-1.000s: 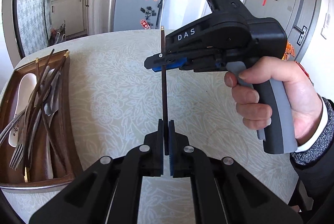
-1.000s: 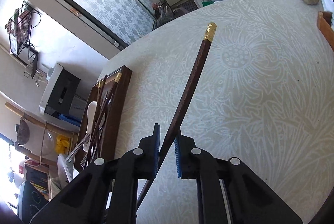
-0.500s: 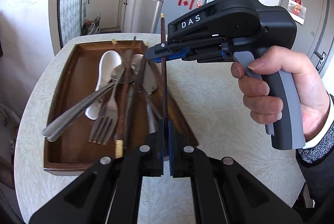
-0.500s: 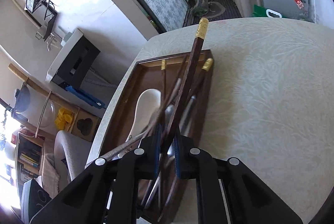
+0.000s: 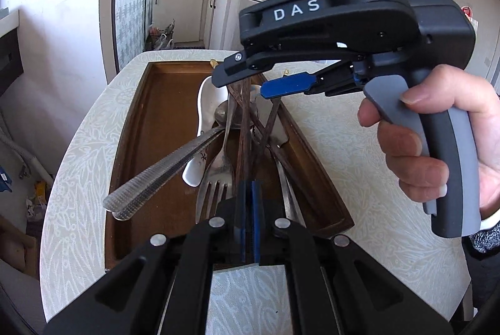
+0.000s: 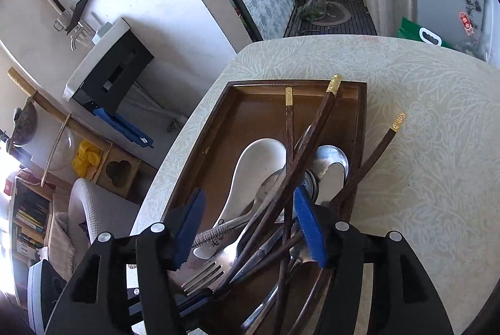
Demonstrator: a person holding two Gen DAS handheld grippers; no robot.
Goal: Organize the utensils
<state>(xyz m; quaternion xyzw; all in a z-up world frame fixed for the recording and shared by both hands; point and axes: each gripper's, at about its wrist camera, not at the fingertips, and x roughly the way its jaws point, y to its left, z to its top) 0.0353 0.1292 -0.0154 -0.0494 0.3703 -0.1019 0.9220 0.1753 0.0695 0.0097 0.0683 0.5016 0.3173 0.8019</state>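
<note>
**Tongs over the tray, one chopstick between them**

The left tongs (image 5: 248, 210) are clamped narrow on the lower end of a dark wooden chopstick (image 6: 314, 122). The right tongs (image 6: 248, 210) are opening, the same chopstick passing between their blue pads (image 6: 309, 228) with no pad pressing on it. The chopstick slants above the brown tray (image 5: 150, 122), its gold tip toward the tray's far rim. In the tray lie a white spoon (image 5: 206, 97), a fork (image 5: 218, 178) and further chopsticks. The tray rests on the patterned table (image 5: 343, 147).
</note>
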